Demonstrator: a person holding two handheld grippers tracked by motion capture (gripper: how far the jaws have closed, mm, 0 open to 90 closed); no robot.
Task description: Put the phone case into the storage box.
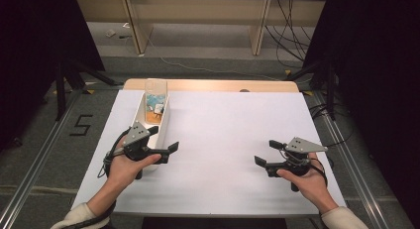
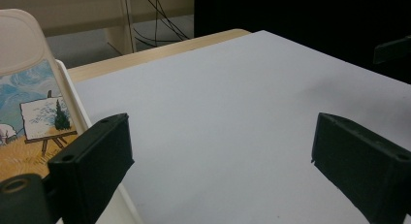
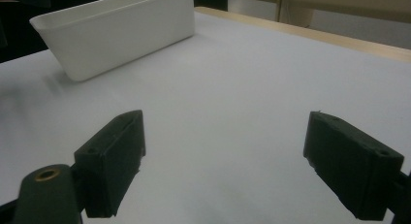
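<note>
Hovering: left gripper (image 1: 166, 138) jaws apart, beside bin (image 1: 166, 117) holding card (image 1: 157, 104). Right gripper (image 1: 268, 152) jaws apart, empty, well off. Likely pre-grasp; next, left reaches card.

Soft, even overhead light brightens the white table (image 1: 223, 135); dark surroundings, faint shadows, and near jaws slightly blurred.

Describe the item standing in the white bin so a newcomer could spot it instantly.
Start at the white sheet covering the table, then find the long white bin on its left side, beside the left gripper. At the bin's far end a clear-sleeved card stands upright, the only colourful thing: blue sky, yellow field, an easel.
</note>
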